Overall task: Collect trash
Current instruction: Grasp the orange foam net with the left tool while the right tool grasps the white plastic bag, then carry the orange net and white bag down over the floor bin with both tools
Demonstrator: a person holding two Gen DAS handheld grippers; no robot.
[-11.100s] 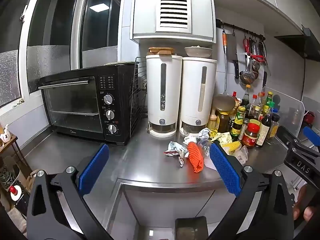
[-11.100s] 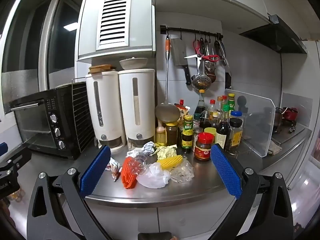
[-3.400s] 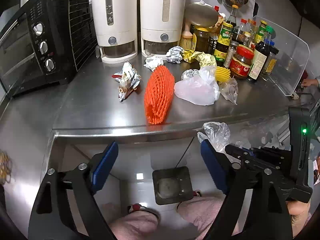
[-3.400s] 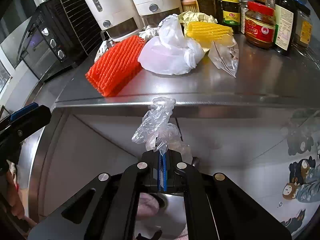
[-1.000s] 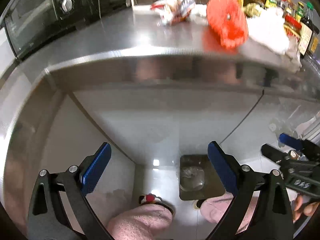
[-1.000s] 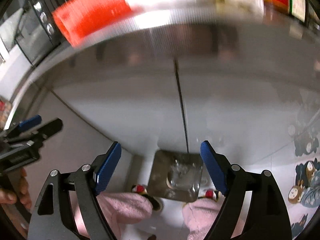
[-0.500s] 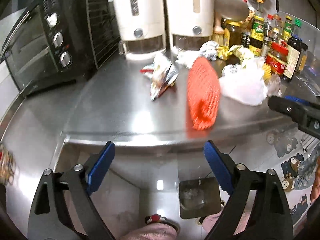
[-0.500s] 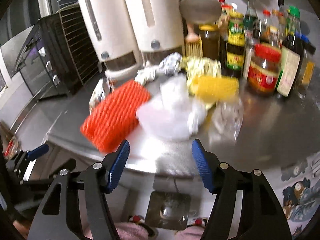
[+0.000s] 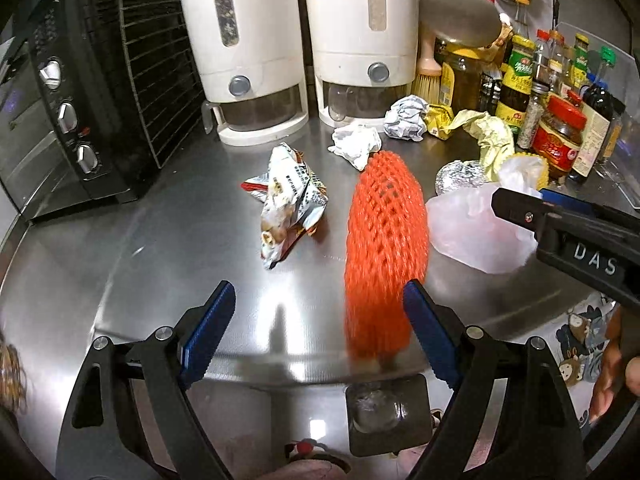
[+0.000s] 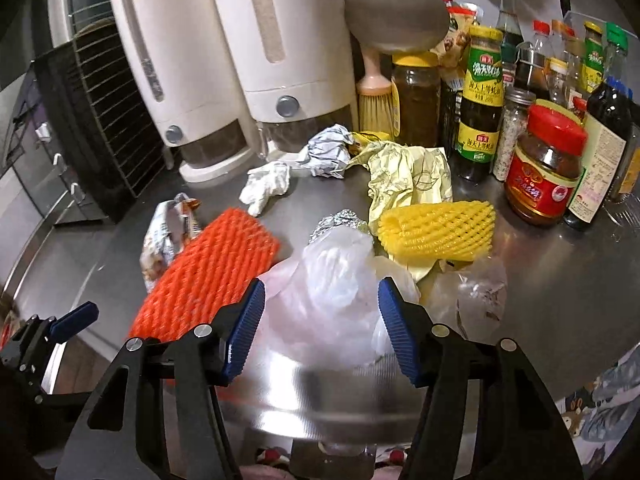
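Note:
Trash lies on the steel counter (image 9: 168, 240). An orange foam net (image 9: 382, 244) lies near the front edge, its near end by my left gripper's right finger. My left gripper (image 9: 318, 332) is open and empty. A crumpled snack wrapper (image 9: 288, 200) lies beyond it. My right gripper (image 10: 322, 320) is open, its fingers on either side of a white plastic bag (image 10: 332, 280). Behind the bag lie a foil ball (image 10: 340, 220), a yellow foam net (image 10: 438, 230), a yellow wrapper (image 10: 404, 172), a clear bag (image 10: 472, 296) and crumpled paper (image 10: 266, 186).
Two white dispensers (image 9: 244, 40) stand at the back, a black oven (image 9: 80, 92) at the left. Sauce bottles and jars (image 10: 544, 160) crowd the back right. A small bin (image 9: 386, 414) stands on the floor below the counter edge, holding a clear bag.
Both grippers have come up from the bin and forward over the counter. The right gripper now straddles the white bag; the left is near the orange net.

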